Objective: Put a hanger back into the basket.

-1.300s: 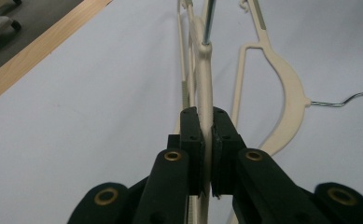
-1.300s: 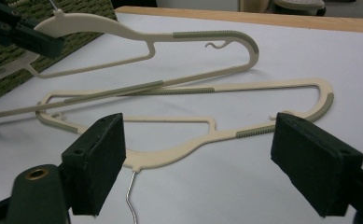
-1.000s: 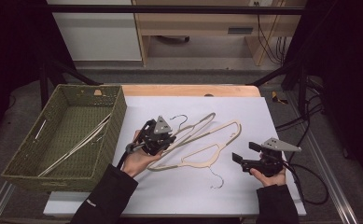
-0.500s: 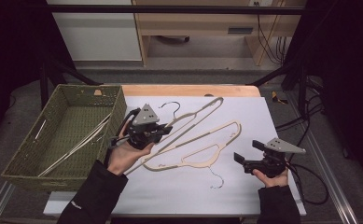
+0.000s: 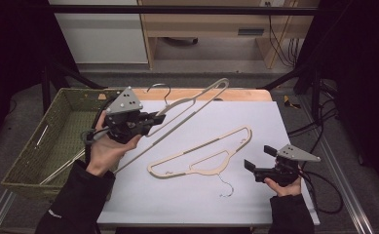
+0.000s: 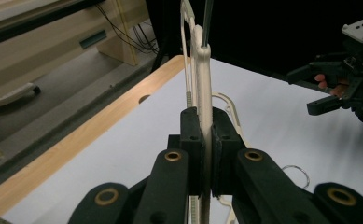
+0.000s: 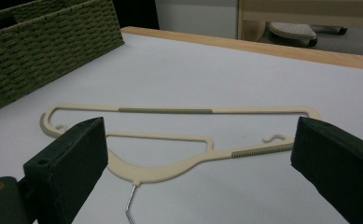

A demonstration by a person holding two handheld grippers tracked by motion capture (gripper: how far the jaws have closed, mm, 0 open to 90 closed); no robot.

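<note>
Left claw [image 5: 154, 120] clenched on raised hanger [image 5: 192, 105] beside basket [image 5: 55, 141]; right claw [image 5: 253, 166] released near flat hanger [image 5: 201, 156].

left gripper [image 5: 154, 122]: black body with a grey three-cornered plate on top bearing small dark screw holes; black linked jaw arms with brass-coloured pivot rings and flat black pads [image 6: 191, 140]. right gripper [image 5: 257, 162]: the same black build and grey plate, with blocky black pads [image 7: 72, 158] and a black cable [image 5: 329, 192] trailing behind. both forearms wear dark sleeves [image 5: 75, 204], the left one marked with a small pale print.
</note>
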